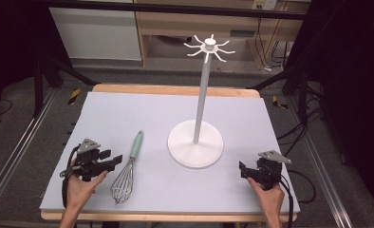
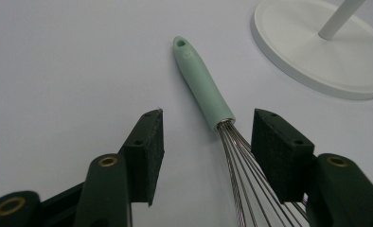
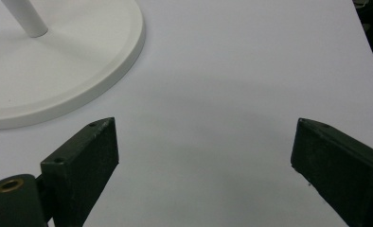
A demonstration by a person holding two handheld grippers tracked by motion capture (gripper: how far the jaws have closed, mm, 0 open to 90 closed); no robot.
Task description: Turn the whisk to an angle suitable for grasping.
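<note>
High view shows the whisk [image 1: 127,167] lying flat left of the stand [image 1: 196,142], not yet lifted; left gripper [image 1: 113,161] brackets its wires without gripping; right gripper [image 1: 242,170] rests unclenched, empty.

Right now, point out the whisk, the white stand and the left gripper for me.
whisk [image 2: 204,84]: left gripper view, middle of its mint-green handle.
white stand [image 1: 195,151]: high view, bare part of its round base.
left gripper [image 2: 207,142]: left gripper view, midway between its open jaw tips, over the whisk wires.
</note>
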